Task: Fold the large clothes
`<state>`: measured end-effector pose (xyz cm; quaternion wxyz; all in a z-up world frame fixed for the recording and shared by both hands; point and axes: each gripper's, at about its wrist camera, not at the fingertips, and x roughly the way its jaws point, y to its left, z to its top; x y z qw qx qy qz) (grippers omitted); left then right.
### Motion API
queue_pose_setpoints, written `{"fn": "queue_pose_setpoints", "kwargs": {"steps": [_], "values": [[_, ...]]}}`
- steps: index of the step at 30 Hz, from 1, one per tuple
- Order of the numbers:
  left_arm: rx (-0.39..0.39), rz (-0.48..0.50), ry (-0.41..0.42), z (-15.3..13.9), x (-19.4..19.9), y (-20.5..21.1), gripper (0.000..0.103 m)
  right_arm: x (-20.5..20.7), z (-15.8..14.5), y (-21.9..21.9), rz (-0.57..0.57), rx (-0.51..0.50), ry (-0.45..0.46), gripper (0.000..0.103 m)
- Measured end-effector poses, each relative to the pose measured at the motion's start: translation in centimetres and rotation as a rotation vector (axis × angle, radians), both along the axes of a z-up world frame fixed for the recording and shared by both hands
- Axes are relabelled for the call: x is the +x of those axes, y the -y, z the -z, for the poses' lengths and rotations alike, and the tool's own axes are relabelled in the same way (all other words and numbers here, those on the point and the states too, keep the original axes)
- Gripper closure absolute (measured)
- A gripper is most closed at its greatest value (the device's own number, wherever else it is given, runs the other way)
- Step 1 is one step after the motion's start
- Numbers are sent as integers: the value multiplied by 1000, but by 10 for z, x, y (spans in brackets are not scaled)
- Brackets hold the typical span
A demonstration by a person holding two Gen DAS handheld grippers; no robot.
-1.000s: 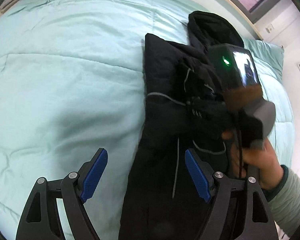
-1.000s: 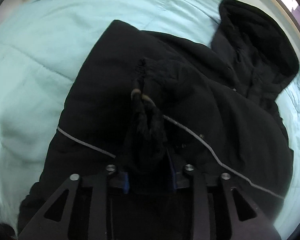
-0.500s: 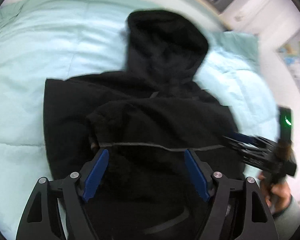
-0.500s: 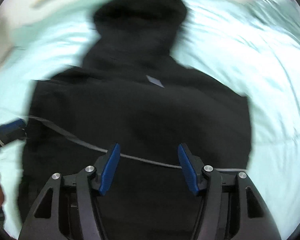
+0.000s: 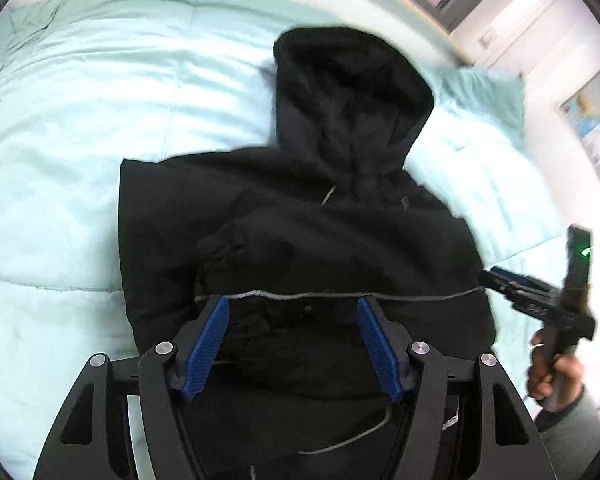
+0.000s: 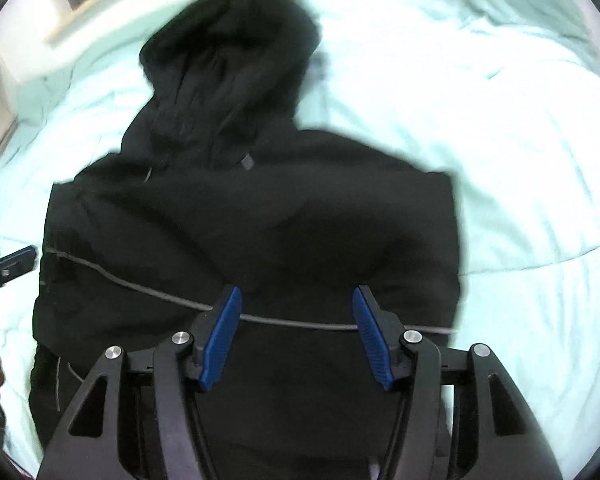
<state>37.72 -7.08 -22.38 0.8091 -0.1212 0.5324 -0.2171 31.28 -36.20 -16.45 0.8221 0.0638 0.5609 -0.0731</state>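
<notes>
A black hooded jacket (image 5: 300, 220) lies on the pale green bedspread (image 5: 80, 120), hood (image 5: 348, 92) pointing away, both sleeves folded in across the body. It also fills the right wrist view (image 6: 252, 216). A thin grey stripe (image 5: 340, 294) runs across it. My left gripper (image 5: 293, 336) is open and empty, above the jacket's lower part. My right gripper (image 6: 296, 330) is open and empty, above the same lower part. The right gripper also shows at the jacket's right edge in the left wrist view (image 5: 540, 300), held by a hand.
The bedspread (image 6: 520, 160) spreads wide on both sides of the jacket. A green pillow (image 5: 484, 100) lies at the bed's far right. A wall with a window frame (image 5: 440, 4) stands behind the bed. A coloured map (image 5: 596, 108) hangs on the right wall.
The right gripper has let go of the sleeve it held and opened. Both grippers have pulled back towards the jacket's lower end, so the whole jacket and hood now show.
</notes>
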Motion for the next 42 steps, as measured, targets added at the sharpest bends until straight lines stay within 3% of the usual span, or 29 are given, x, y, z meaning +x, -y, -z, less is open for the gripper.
{"fn": "queue_pose_setpoints", "kwargs": {"steps": [4, 6, 10, 13, 16, 19, 23, 27, 28, 29, 30, 32, 34, 36, 37, 40, 42], "values": [[91, -46, -137, 53, 13, -9, 37, -3, 53, 21, 31, 28, -145, 43], [55, -60, -164, 69, 14, -12, 37, 2, 65, 25, 11, 40, -176, 43], [30, -23, -104, 30, 20, -6, 37, 17, 30, 40, -8, 90, -133, 43], [-4, 50, 50, -25, 34, 4, 37, 42, -9, 54, -3, 120, -21, 42], [30, 56, 163, -62, 84, 26, 34, 92, -36, 64, -2, 148, 97, 42], [32, 17, 206, -70, 151, 50, 34, 132, -48, 61, 14, 119, 166, 42], [135, -32, 191, -47, 244, 86, 34, 194, -32, 65, 58, 148, 175, 42], [214, -42, 126, -12, 300, 113, 34, 235, -7, 65, 65, 149, 125, 42], [244, -52, 113, -5, 309, 119, 40, 234, 0, 57, 60, 137, 111, 42], [263, -48, 111, 1, 317, 125, 77, 238, 8, 55, 50, 116, 94, 47], [259, -34, 99, 5, 323, 128, 97, 240, 14, 57, 49, 80, 84, 78], [192, -50, 111, 1, 327, 118, 95, 231, 21, 64, 62, 70, 91, 87], [47, -76, 140, -13, 312, 89, 96, 216, 15, 79, 81, 117, 139, 89], [-88, -98, 115, -13, 300, 64, 94, 202, 19, 87, 77, 172, 160, 89], [-108, -104, 86, -3, 297, 58, 93, 202, 30, 85, 67, 183, 145, 89], [42, -92, -85, 65, 308, 66, 93, 225, 82, 82, 65, 180, 25, 89], [2, -96, -139, 92, 312, 66, 92, 233, 105, 86, 77, 249, -20, 89]]}}
